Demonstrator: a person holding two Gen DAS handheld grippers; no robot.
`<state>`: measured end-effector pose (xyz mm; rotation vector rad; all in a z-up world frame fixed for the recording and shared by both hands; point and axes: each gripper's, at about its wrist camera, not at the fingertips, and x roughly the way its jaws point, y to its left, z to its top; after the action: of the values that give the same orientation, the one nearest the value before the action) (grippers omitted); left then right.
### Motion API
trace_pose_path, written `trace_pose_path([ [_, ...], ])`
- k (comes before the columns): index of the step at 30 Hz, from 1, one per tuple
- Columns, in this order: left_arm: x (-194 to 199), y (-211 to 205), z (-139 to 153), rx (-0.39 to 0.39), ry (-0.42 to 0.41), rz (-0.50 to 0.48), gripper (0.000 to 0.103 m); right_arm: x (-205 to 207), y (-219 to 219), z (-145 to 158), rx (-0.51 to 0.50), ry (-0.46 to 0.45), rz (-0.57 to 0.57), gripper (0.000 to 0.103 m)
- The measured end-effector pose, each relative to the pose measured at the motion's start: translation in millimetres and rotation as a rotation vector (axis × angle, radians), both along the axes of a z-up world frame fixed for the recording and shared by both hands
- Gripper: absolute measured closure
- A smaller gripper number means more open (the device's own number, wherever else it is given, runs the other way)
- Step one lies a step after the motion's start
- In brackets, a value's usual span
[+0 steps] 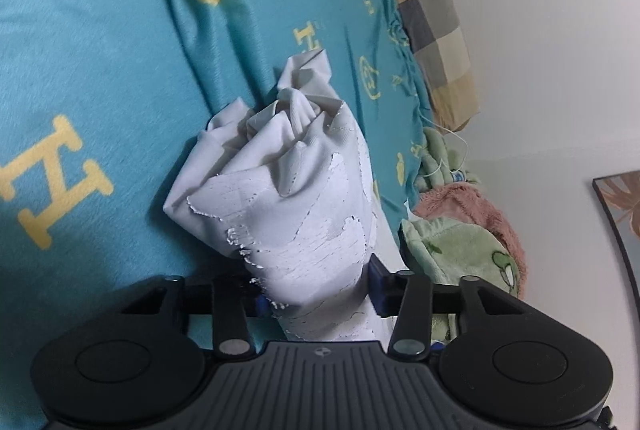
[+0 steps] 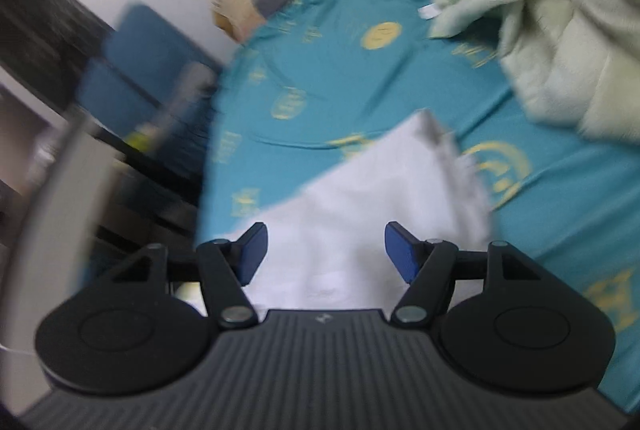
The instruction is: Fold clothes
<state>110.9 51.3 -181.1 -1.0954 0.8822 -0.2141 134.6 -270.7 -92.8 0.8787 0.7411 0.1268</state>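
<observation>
A white garment point(image 1: 288, 189) with a cracked white print hangs bunched in my left gripper point(image 1: 318, 294), which is shut on it; the cloth covers most of the blue pads. It is held above a teal bedsheet point(image 1: 100, 61) with yellow letters. In the right wrist view the same white garment point(image 2: 360, 197) lies on the teal sheet point(image 2: 320, 77). My right gripper point(image 2: 326, 250) is open, its blue pads point(image 2: 400, 254) apart just above the near part of the cloth. That view is blurred.
A checked pillow point(image 1: 436, 25) lies at the head of the bed by the white wall. A pink and green fleece blanket point(image 1: 464, 230) is piled at the bedside; a pale green one point(image 2: 560, 9) fills the right view's upper right. Dark furniture point(image 2: 60, 69) stands left.
</observation>
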Motion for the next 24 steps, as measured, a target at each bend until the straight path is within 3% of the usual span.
trace_pose_path([
  [4, 2.0, -5.1, 7.6, 0.031, -0.045, -0.006, 0.070, -10.7, 14.8, -32.4, 0.322, 0.093, 0.058, 0.035],
  [7, 1.6, -7.3, 10.0, 0.039, -0.053, -0.003, 0.071, -11.1, 26.0, -70.2, 0.516, 0.229, 0.062, 0.035],
  [10, -0.7, -6.0, 15.9, 0.031, -0.060, -0.001, 0.071, -12.1, 33.9, -89.8, 0.562, 0.298, 0.044, 0.036],
  [14, -4.7, -1.4, 20.4, 0.022, -0.073, 0.004, 0.071, -8.1, 32.3, -101.3, 0.591, 0.312, -0.013, 0.035],
  [22, -9.0, 3.7, 21.7, 0.006, -0.070, 0.016, 0.072, -22.8, 1.5, -101.9, 0.507, 0.277, -0.270, 0.036],
  [24, -7.8, 1.4, 22.5, 0.008, -0.071, 0.014, 0.072, -23.2, -2.9, -100.9, 0.471, 0.268, -0.298, 0.045],
])
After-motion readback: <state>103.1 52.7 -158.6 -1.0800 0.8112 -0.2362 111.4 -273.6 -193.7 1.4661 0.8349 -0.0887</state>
